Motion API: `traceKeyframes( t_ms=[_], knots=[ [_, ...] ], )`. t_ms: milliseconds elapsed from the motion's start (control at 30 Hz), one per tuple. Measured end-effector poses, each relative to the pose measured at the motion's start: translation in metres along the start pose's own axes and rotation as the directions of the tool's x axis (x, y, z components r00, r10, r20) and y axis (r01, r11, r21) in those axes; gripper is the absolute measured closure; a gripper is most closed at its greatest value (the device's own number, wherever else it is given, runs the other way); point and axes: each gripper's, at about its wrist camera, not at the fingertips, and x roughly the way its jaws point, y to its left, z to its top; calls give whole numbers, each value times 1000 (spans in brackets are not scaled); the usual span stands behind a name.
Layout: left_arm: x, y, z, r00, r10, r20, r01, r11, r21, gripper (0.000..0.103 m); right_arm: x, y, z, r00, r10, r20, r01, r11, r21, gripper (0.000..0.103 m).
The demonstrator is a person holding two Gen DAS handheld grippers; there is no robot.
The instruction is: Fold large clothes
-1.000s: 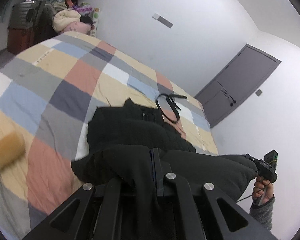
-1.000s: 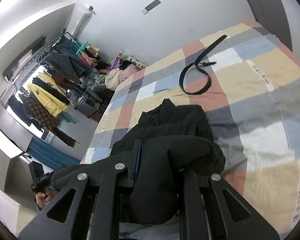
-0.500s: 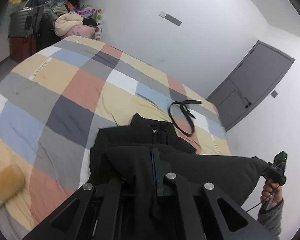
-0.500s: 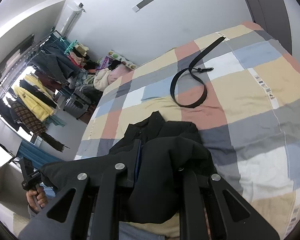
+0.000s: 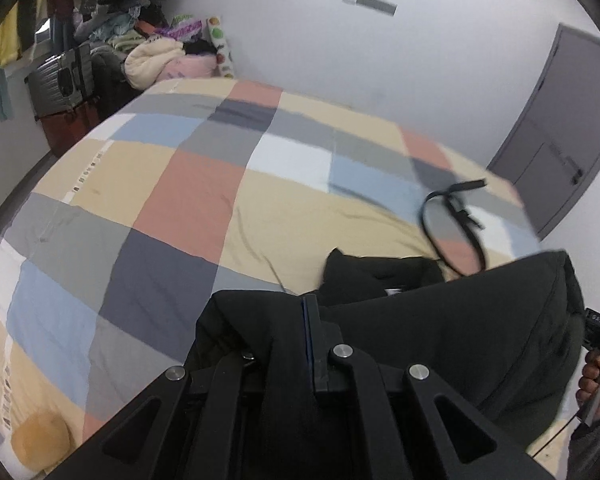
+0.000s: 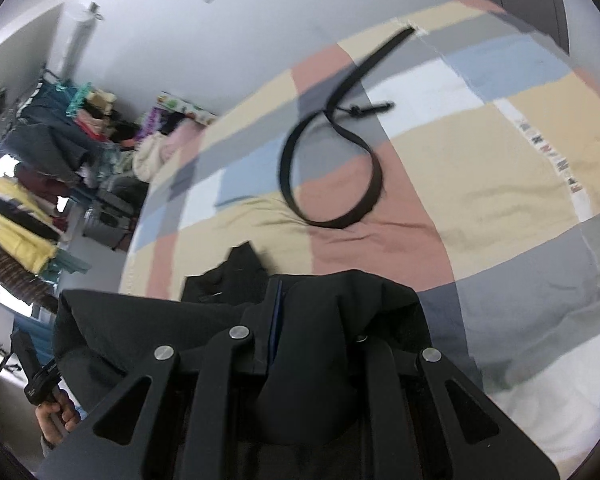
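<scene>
While both grippers, left gripper (image 5: 306, 320) and right gripper (image 6: 276, 308), clamp the black coat (image 5: 440, 320), a belt (image 6: 332, 152) lies beyond the fingertips (quilt (image 6: 500, 152) lettering unreadable).

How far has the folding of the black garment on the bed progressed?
Done: little. In hand: left hand-held gripper and right hand-held gripper each pinch the black garment, stretched between them over the patchwork bedspread. Left: laying it flat, every fold. The belt lies apart.

My left gripper's fingertips (image 5: 306, 312) are buried in the bulky black padded coat (image 5: 460, 328), as are my right gripper's (image 6: 276, 296). The checked patchwork bedspread (image 5: 188, 200) and looped black belt (image 6: 332, 168) smear with motion blur. My right hand (image 5: 598, 384) is cropped at the frame's edge.
</scene>
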Motion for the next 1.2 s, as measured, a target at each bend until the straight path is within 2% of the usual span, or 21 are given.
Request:
traceKeyframes(
  t_ms=[200, 300, 433, 600, 733, 833, 867, 1000, 1067, 1133, 1200],
  knots=[
    [61, -3, 1, 998, 42, -44, -41, 999, 35, 97, 60, -21, 1, 999, 17, -48, -17, 1000, 9, 86],
    [80, -8, 2, 996, 66, -55, -63, 996, 56, 97, 78, -29, 0, 997, 30, -67, -29, 999, 19, 87],
    [98, -8, 6, 994, 61, -94, -57, 997, 44, 97, 93, -39, -2, 995, 43, -85, -39, 998, 51, 87],
    [95, -5, 5, 992, 38, -121, -35, 999, 29, 96, 83, -42, -3, 994, 64, -88, -56, 995, 86, 86],
    [71, 4, -3, 993, -26, -114, 22, 999, -39, 96, 63, -36, -8, 995, 55, -87, -49, 996, 76, 84],
    [48, 10, -12, 990, -57, -127, 47, 996, -78, 94, 41, -34, -15, 993, 79, -86, -71, 993, 90, 78],
    [38, 11, -16, 989, -73, -132, 61, 994, -87, 92, 31, -33, -19, 992, 90, -90, -82, 992, 95, 73],
    [-1, 19, -33, 970, -174, -172, 147, 976, -158, 77, -8, -26, -33, 992, 94, -84, -88, 993, 76, 50],
    [-22, 23, -41, 964, -204, -170, 173, 968, -180, 62, -29, -22, -38, 994, 85, -64, -81, 995, 55, 42],
    [-45, 25, -47, 963, -226, -147, 196, 962, -192, 39, -51, -18, -43, 997, 68, -37, -67, 997, 30, 37],
    [-72, 22, -53, 968, -231, -100, 212, 962, -169, 30, -76, -11, -48, 999, 48, -9, -48, 999, -3, 29]
  ],
)
